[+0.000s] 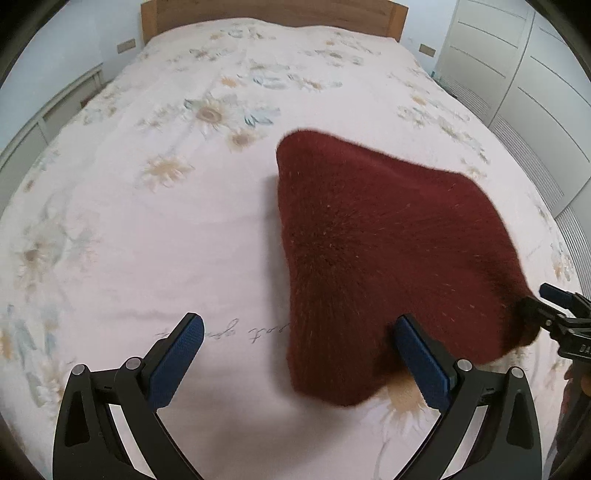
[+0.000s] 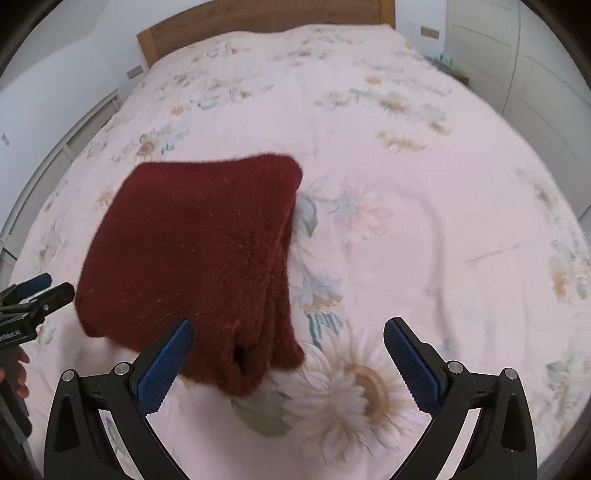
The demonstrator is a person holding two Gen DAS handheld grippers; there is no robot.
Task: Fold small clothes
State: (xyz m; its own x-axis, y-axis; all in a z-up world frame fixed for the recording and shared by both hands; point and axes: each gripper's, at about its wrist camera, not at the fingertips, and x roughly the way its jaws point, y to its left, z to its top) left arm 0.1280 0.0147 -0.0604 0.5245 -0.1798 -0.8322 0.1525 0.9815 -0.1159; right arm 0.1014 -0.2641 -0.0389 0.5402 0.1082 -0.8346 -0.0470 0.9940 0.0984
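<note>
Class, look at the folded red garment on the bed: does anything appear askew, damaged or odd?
Nothing stands out. The dark red knit garment lies folded flat on the floral bedspread, its layered edges roughly aligned, with no visible damage.

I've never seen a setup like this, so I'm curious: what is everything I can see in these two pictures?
knitted garment: one, dark red, folded, lying on the bedspread, nearer the foot of the bed.
bedspread: one, pale pink with flower print, covering the whole bed.
headboard: one, light brown wood, at the far end of the bed.
wardrobe: one, white, along the right side of the room.
low white shelf unit: one, white, left of the bed.
left tool: one, black with blue pads, open, over the garment's near left edge.
right tool: one, black with blue pads, open, over the garment's near right corner.
</note>
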